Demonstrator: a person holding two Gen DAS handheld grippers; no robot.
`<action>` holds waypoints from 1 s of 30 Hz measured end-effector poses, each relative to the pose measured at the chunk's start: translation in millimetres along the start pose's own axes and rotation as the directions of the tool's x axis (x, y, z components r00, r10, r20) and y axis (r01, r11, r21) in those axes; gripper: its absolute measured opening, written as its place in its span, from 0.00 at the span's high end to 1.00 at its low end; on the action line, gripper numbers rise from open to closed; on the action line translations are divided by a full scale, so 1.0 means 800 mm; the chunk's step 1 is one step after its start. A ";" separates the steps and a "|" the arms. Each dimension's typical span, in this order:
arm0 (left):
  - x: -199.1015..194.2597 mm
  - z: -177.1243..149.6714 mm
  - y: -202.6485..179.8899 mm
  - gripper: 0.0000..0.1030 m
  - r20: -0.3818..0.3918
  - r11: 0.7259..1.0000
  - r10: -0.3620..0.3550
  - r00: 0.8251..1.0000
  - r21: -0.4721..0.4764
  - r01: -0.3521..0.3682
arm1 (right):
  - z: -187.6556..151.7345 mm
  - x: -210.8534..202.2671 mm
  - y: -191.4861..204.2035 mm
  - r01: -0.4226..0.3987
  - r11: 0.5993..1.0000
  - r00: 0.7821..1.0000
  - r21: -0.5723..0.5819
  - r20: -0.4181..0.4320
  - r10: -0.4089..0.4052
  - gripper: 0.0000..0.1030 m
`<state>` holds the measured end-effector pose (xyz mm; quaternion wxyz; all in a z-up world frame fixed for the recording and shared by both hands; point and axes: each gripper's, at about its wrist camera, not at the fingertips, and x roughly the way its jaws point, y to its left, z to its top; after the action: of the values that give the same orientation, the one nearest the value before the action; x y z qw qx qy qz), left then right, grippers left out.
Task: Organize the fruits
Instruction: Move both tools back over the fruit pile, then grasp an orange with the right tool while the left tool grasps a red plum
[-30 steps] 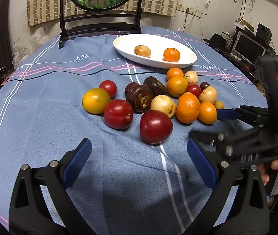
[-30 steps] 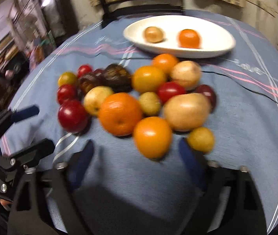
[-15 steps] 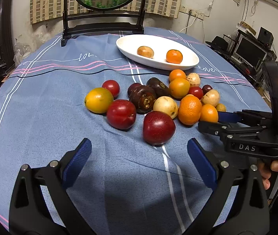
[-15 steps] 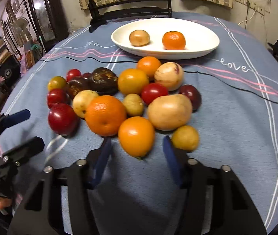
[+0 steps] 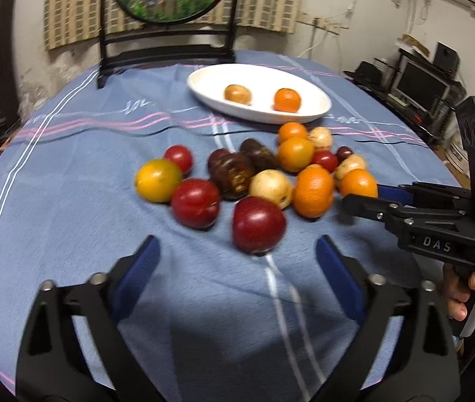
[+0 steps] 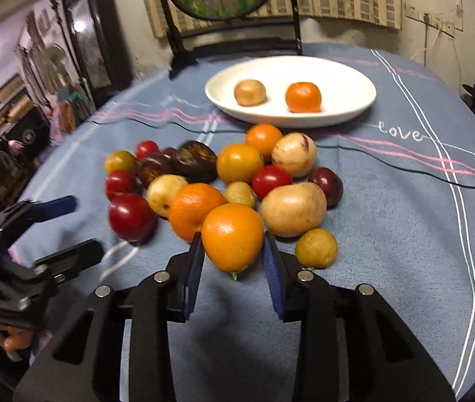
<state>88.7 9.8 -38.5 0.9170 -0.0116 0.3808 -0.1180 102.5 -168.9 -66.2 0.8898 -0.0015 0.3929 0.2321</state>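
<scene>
On the white dish (image 6: 354,107): two fruits, one orange (image 6: 303,97).

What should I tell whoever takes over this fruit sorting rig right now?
Right gripper: jaws have just been closing, blue pads now on an orange at the near edge of the pile.
Left gripper: open and holding nothing, its jaws have just been closing a little, a red plum just ahead.
Done: the white dish holds a small orange and a brown fruit.
Left: the rest of the pile sits on the blue tablecloth.
</scene>
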 end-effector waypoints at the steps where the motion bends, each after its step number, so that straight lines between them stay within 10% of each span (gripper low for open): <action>1: 0.002 0.003 -0.005 0.25 0.001 1.000 0.000 1.000 0.021 0.000 | 0.000 -0.003 0.001 -0.011 1.000 1.000 -0.001 0.011 0.011 0.65; 15: 0.047 0.022 -0.023 0.56 -0.100 0.994 0.016 0.995 0.107 -0.005 | -0.004 -0.010 -0.015 -0.086 0.994 0.995 0.073 0.049 0.083 0.65; 30: 0.041 0.018 -0.019 0.60 -0.108 0.998 -0.008 0.994 0.061 0.014 | -0.005 -0.013 -0.019 -0.106 0.991 0.994 0.085 0.050 0.102 0.65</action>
<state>118.1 -13.0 -49.7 0.8945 0.0210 0.4256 -0.1352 99.9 -187.3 -64.6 0.8845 0.0633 0.3818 0.2608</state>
